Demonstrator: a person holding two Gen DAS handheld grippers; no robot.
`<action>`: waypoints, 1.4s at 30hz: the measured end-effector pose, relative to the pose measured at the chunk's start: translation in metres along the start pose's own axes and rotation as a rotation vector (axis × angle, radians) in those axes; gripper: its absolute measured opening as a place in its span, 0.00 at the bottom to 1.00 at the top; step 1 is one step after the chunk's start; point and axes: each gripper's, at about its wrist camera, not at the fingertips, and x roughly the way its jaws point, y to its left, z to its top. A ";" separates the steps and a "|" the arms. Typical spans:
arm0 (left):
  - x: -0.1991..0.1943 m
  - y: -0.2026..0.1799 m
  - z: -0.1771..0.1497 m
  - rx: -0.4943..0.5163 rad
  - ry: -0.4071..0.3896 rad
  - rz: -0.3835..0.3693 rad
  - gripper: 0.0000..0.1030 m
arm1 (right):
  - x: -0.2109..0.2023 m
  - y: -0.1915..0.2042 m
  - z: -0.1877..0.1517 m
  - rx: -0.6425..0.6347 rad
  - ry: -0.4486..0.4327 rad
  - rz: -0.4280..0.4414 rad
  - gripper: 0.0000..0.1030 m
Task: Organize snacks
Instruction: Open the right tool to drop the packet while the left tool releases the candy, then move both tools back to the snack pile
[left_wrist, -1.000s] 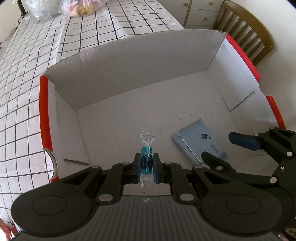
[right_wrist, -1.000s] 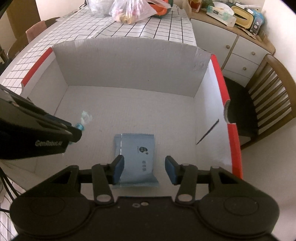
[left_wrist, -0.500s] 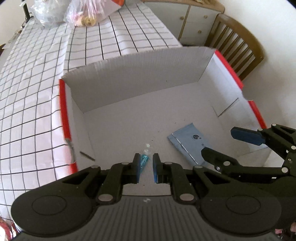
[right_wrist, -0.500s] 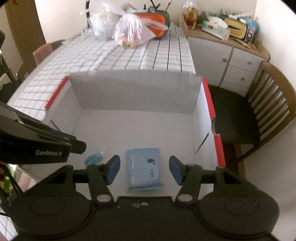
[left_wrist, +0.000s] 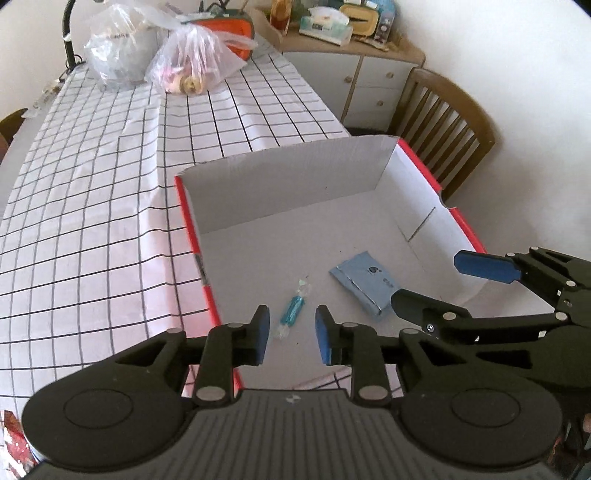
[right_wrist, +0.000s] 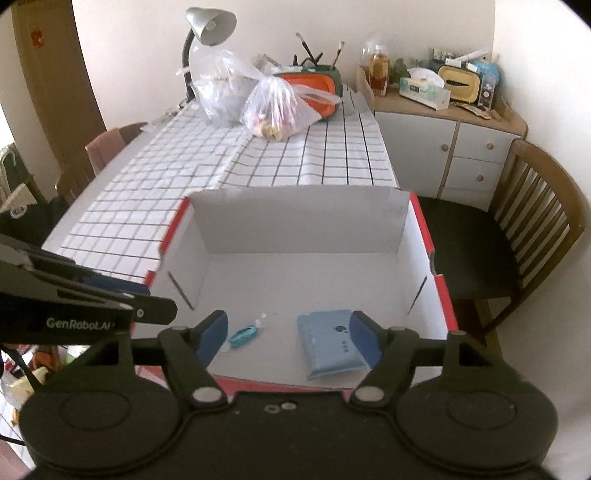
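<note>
A red-edged cardboard box (left_wrist: 192, 225) (right_wrist: 428, 236) stands on the checked tablecloth. Inside on its floor lie a small blue wrapped candy (left_wrist: 293, 310) (right_wrist: 243, 335) and a light blue snack packet (left_wrist: 364, 286) (right_wrist: 328, 341). My left gripper (left_wrist: 290, 334) is open and empty, raised above the box's near edge, with the candy below between its fingers. My right gripper (right_wrist: 288, 334) is open and empty above the box's near side; it also shows in the left wrist view (left_wrist: 439, 284) over the packet.
Two plastic bags (left_wrist: 192, 62) (right_wrist: 277, 107) and an orange case (right_wrist: 314, 85) sit at the table's far end by a desk lamp (right_wrist: 210, 22). A wooden chair (right_wrist: 524, 236) and a cabinet (right_wrist: 450, 136) stand right of the table.
My left gripper opened and let go of the candy, which now lies in the box. Both grippers rose and drew back from the box floor.
</note>
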 end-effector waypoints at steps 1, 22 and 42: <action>-0.004 0.002 -0.003 0.000 -0.005 -0.004 0.26 | -0.003 0.003 -0.001 0.000 -0.006 0.002 0.74; -0.094 0.075 -0.070 -0.030 -0.175 0.006 0.71 | -0.063 0.079 -0.035 0.005 -0.131 0.079 0.96; -0.121 0.175 -0.155 -0.178 -0.148 0.028 0.85 | -0.028 0.174 -0.093 0.010 0.013 0.152 0.99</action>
